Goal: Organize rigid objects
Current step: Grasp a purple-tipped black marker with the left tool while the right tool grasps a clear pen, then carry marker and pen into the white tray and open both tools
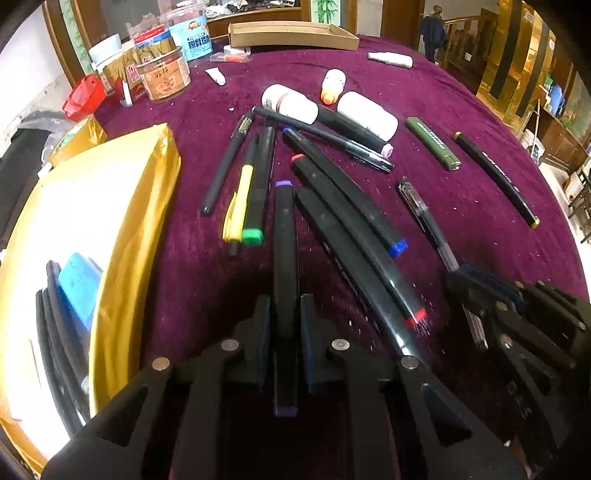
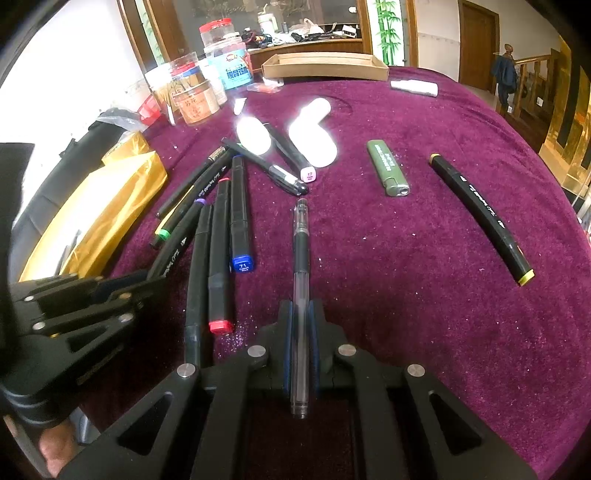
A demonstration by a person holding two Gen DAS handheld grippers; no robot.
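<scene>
My left gripper point(image 1: 285, 306) is shut on a black marker with purple ends point(image 1: 285, 236) that points away over the purple cloth. My right gripper point(image 2: 302, 308) is shut on a clear gel pen point(image 2: 301, 254) lying lengthwise between its fingers. The left gripper point(image 2: 147, 284) also shows in the right wrist view, and the right gripper point(image 1: 465, 284) in the left wrist view. Several black markers lie between them: red-capped point(image 2: 219, 258), blue-capped point(image 2: 240, 218), green-capped point(image 1: 258, 184). A gold-edged box point(image 1: 122, 206) at the left holds pens and a blue eraser point(image 1: 79, 288).
Two white bottles point(image 1: 291, 105) point(image 1: 369, 114), a green lighter point(image 2: 388, 170) and a yellow-tipped marker point(image 2: 480, 218) lie farther out. Jars point(image 1: 166, 74) stand at the back left, a cardboard tray point(image 1: 291, 35) at the back. The table edge curves away on the right.
</scene>
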